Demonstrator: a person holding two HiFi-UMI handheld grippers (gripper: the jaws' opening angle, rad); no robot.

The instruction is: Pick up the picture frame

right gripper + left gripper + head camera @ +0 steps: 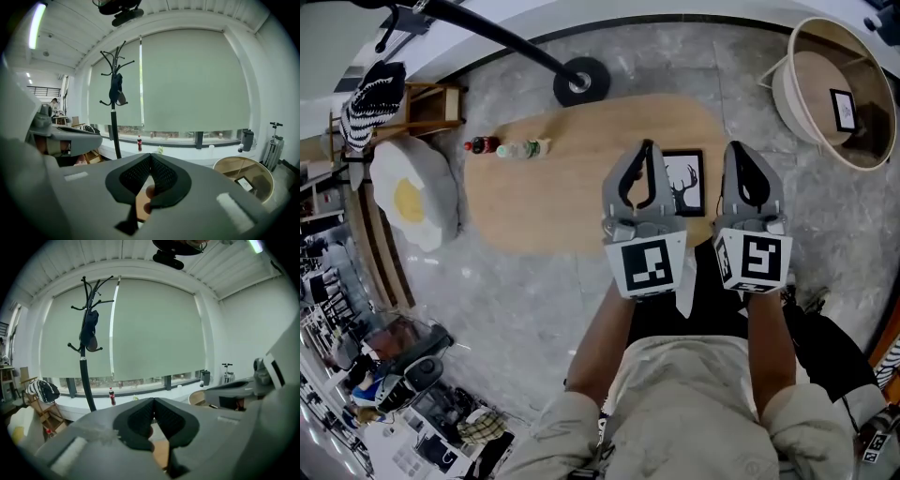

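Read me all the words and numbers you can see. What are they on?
None can be read.
Picture frame: deer drawing, no words.
Dark bottle: label too small.
Small frame: too small.
Left gripper and right gripper cubes: square patterns, no letters.

Bright, even daylight thru drawn blinds [187, 79]. Ceiling strip light [36, 23] glares in right gripper view. Shadows soft, faint. Gripper views: strong fisheye, black vignette at corners. Head view bends at edges. Nearest foreground slightly soft, bkgd sharp.
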